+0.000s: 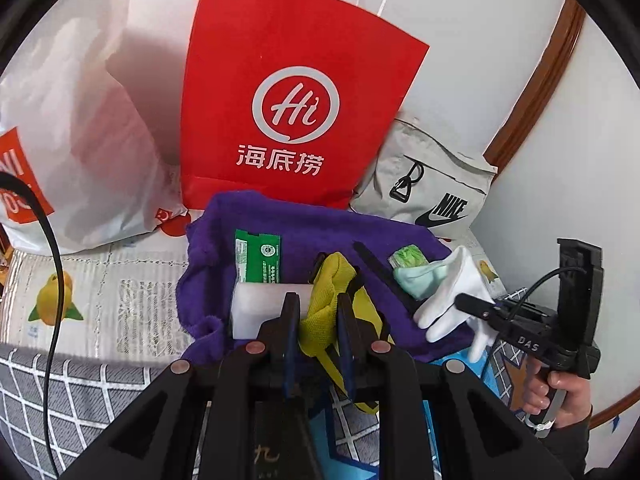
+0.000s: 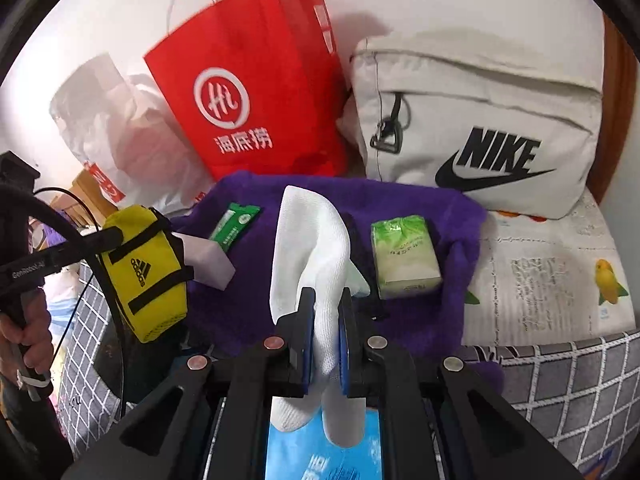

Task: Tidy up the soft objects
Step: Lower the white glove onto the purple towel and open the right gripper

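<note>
While both claws carry loads above the purple towel [image 2: 420, 216], risks run left to right in the right wrist frame. At left, the left claw [image 2: 116, 236] clenches the yellow pouch [image 2: 144, 276] by an edge, so it could slip. At centre, the right claw [image 2: 326, 336] pinches the white glove [image 2: 312, 240]; its dangling fingers may snag the tissue pack [image 2: 404, 256] at right.

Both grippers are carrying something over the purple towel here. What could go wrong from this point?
1. The white glove is pinched by a fold in the right gripper; its loose ends could snag or slip.
2. The yellow pouch in the left gripper has dangling straps that might drag the green packet off the purple towel.
</note>
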A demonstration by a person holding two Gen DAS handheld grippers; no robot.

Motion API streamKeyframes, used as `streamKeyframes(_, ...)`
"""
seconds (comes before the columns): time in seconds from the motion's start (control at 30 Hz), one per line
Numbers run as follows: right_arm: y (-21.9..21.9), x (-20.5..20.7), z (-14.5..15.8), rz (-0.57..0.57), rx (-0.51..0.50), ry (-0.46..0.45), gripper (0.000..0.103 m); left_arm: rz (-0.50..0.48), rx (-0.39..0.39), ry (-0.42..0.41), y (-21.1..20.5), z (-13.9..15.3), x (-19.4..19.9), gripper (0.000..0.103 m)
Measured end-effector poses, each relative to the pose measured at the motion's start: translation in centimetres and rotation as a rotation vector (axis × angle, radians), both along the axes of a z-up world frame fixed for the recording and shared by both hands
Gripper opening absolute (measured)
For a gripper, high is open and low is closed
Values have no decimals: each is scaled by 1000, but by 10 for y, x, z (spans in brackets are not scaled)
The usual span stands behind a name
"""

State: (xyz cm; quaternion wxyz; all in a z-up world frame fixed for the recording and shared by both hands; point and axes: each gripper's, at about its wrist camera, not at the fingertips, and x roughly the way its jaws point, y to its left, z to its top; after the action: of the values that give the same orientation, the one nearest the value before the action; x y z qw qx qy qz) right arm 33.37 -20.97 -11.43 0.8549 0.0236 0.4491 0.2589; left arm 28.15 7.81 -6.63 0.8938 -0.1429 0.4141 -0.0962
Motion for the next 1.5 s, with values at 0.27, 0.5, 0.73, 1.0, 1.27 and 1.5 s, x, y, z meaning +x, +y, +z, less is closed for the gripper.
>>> streamKeyframes(0.27,2,35,-35,-23,-71,60,11,-13,7,34,-13,-17,21,17)
streamKeyframes(0.5,7,48,-41,-13,-120,56,13,-16,24,72,-23,-30,45,18)
streamKeyframes(0.73,1,49,-42,-2,-128,56,14,7,28,82,-20,-37,57,18)
streamKeyframes(1.0,-2,42,-40,1,-131,42,48,39,34,101,-5,-47,74,18)
streamKeyframes(1.27,-7,37,-28,-6,-131,16,57,17,80,121,-13,-54,83,19)
streamKeyframes(1.5,-15,35,-19,-25,-130,-6,60,30,70,138,-6,-55,84,20)
